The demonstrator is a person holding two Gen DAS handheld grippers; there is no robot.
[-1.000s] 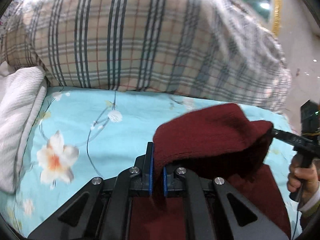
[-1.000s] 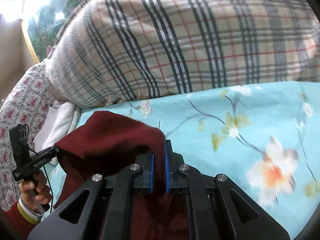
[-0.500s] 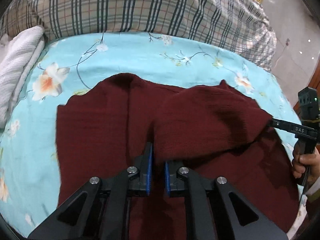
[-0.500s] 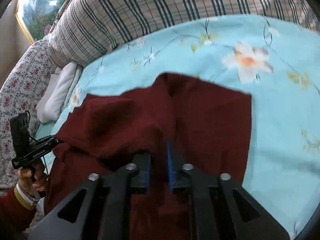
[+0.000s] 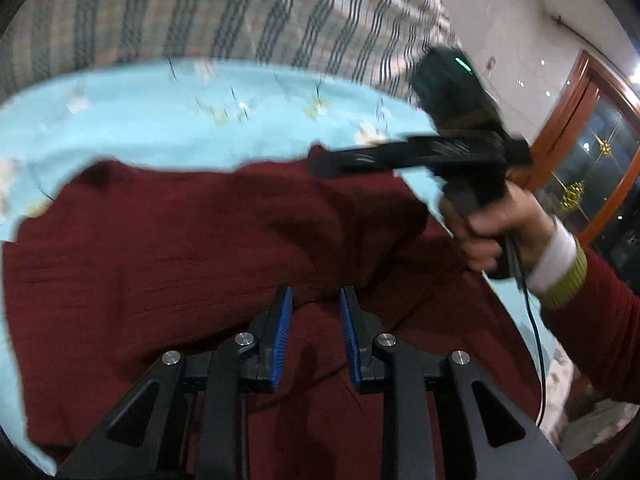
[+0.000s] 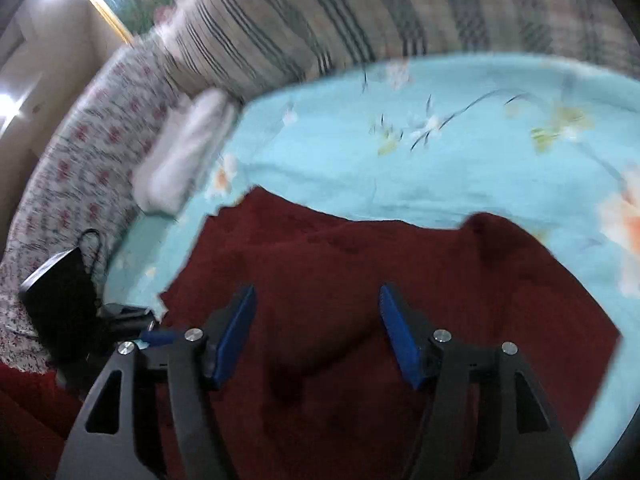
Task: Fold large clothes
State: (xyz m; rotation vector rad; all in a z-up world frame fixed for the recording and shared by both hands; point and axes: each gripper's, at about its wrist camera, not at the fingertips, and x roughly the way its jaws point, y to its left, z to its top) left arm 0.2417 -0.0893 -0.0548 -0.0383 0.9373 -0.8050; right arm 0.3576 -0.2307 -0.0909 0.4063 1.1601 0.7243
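A dark red knitted garment point(image 5: 208, 248) lies spread on a bed covered with a pale blue floral sheet point(image 5: 168, 120), directly beneath and ahead of both pairs of jaws. The left gripper point(image 5: 314, 300) points down at the cloth, its blue-padded jaws parted a little after just easing open; a raised fold of the garment sits ahead of the gap, and the pads are not seen pressing on it. The right gripper point(image 6: 316, 304), seen from its own camera, has jaws spread wide after just opening, with the red knit lying loose below and between them, touched by neither pad. From the left wrist view, the right gripper point(image 5: 320, 160) also appears up and to the right of the left jaws, reaching over the garment's far edge, gripped by a hand point(image 5: 492, 228) in a red sleeve point(image 5: 600, 320) with a white and gold cuff. From the right wrist view, part of the left tool's black body shows to the left of the jaws at the garment's edge. Beyond the jaws in both views, a plaid quilt point(image 5: 200, 12) is piled along the far side of the bed. To the upper left of the right jaws, a folded white cloth point(image 6: 184, 156) rests beside a floral pink-and-white fabric point(image 6: 88, 144). Both views are blurred.
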